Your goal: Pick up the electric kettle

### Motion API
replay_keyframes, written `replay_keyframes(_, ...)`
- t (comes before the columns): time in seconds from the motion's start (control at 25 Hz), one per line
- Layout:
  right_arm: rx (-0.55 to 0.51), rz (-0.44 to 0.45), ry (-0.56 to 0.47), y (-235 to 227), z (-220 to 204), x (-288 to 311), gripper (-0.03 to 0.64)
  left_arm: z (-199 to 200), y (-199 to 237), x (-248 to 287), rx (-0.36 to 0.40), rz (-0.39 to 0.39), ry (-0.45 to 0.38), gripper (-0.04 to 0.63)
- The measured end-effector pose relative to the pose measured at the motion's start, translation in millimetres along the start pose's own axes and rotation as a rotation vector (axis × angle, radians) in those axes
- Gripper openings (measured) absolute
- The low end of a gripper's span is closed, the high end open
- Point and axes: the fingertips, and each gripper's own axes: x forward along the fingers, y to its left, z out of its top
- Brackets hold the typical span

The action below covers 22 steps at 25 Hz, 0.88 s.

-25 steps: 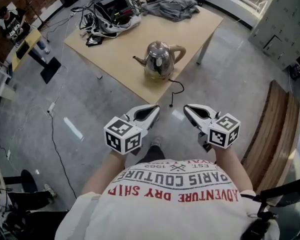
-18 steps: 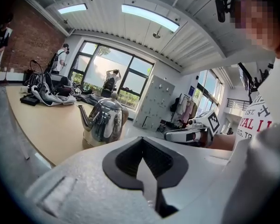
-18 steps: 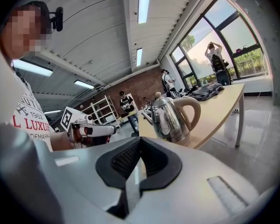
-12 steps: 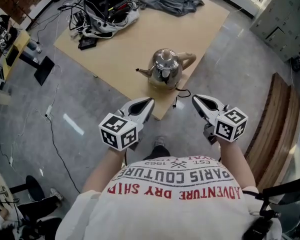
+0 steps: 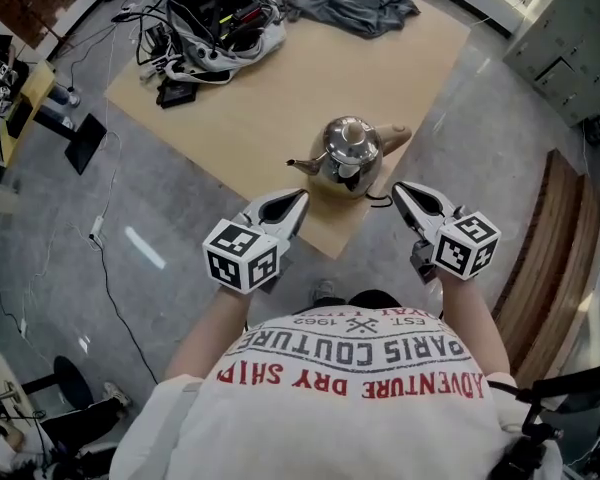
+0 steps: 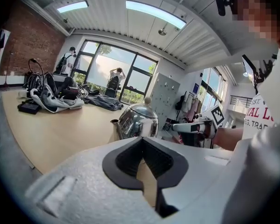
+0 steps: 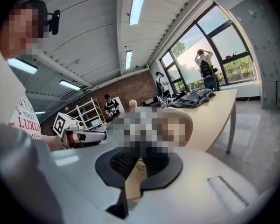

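A: The kettle (image 5: 348,156) sits just ahead, between both pairs of fingers, near the tabletop (image 5: 280,78) edge.
B: The left fingers (image 5: 286,208) are pressed together. The right fingers (image 5: 421,199) are barely easing apart, empty. Arriving unopened, they could shove it over.

Mirror-polished metal electric kettle (image 5: 346,154); matt pale wood table (image 5: 280,88); smooth, faintly glossy grey floor (image 5: 170,218).

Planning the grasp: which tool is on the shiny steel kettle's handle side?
The right tool, beside the beige handle of the shiny steel kettle; the left tool is on the side of its spout.
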Motion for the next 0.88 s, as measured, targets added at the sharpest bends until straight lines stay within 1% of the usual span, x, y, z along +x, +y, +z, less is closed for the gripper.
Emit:
replay_keyframes(0.16, 0.01, -0.009, 0.009, -16.1, 0.4, 1.1, 0.024, -0.4, 20.8, 4.0, -0.02, 0.064, -0.01, 0.007)
replay_keyframes(0.2, 0.012, -0.013, 0.008, -21.9, 1.9, 1.2, 0.028, 1.3, 25.4, 6.3, -0.031, 0.079, -0.016, 0.044)
replay_keyframes(0.24, 0.011, -0.019, 0.011, -27.9, 3.4, 2.0, 0.031, 3.1, 29.6, 8.8, -0.042, 0.094, -0.024, 0.066)
replay_keyframes(0.36, -0.002, -0.035, 0.027, -42.9, 5.7, 7.7, 0.055, 4.8, 39.4, 14.4, -0.066, 0.134, -0.035, 0.102)
replay_keyframes(0.44, -0.005, -0.045, 0.027, -52.3, 8.7, 11.2, 0.078, 5.9, 43.3, 18.1, -0.066, 0.145, -0.036, 0.107)
replay_keyframes(0.48, -0.007, -0.052, 0.025, -57.8, 10.7, 13.0, 0.096, 7.0, 45.0, 20.3, -0.063, 0.148, -0.037, 0.124)
replay_keyframes(0.64, -0.022, -0.087, 0.024, -80.4, 15.5, 23.8, 0.148, 10.5, 50.6, 27.8, -0.063, 0.16, -0.036, 0.13)
replay_keyframes(0.72, -0.048, -0.118, 0.02, -92.5, 18.0, 30.7, 0.167, 11.8, 51.3, 31.5, -0.06, 0.165, -0.034, 0.13)
replay_keyframes(0.8, -0.09, -0.147, 0.019, -102.2, 20.4, 39.6, 0.181, 14.8, 52.6, 33.9, -0.041, 0.18, -0.039, 0.13)
replay_keyframes(0.88, -0.113, -0.148, 0.025, -106.3, 20.5, 49.8, 0.196, 17.2, 54.0, 35.1, -0.016, 0.195, -0.044, 0.129)
